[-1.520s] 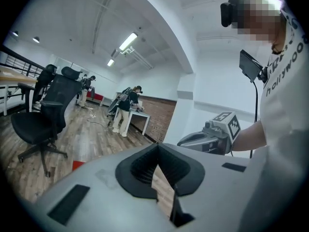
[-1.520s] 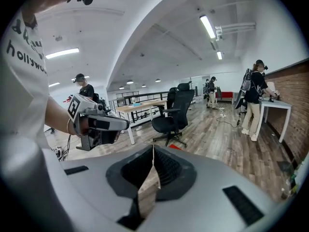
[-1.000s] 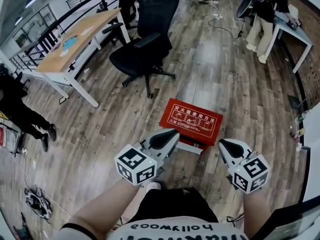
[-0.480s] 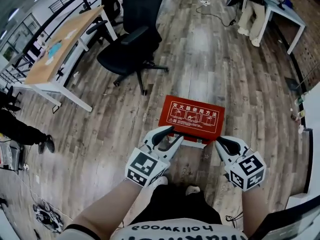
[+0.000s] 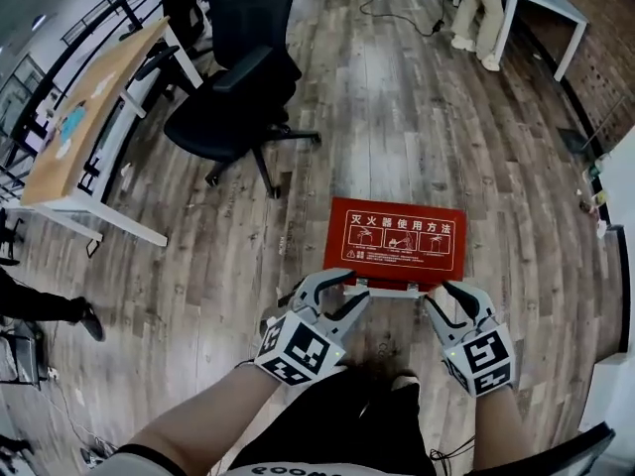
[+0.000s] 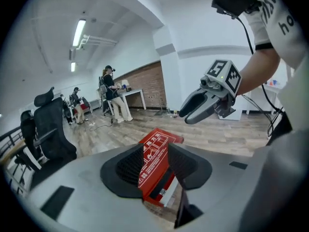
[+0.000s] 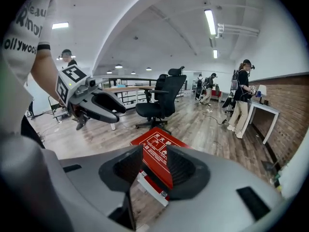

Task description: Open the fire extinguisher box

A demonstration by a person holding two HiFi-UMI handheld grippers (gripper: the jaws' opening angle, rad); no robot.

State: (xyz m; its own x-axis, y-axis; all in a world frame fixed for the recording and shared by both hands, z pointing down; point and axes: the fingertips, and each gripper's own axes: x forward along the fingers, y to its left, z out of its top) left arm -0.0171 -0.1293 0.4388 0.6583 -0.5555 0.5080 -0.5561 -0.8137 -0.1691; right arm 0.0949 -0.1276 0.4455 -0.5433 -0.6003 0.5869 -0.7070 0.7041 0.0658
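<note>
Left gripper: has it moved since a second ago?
Yes. The left gripper has sunk toward the box, jaws just opening around its near corner.

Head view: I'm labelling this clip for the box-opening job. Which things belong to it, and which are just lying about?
Job: fire extinguisher box; left gripper and right gripper, whose jaws have just been opening, with the box's near edge showing between each pair, ungripped.
Lying about: office chair, desk, white table.
</note>
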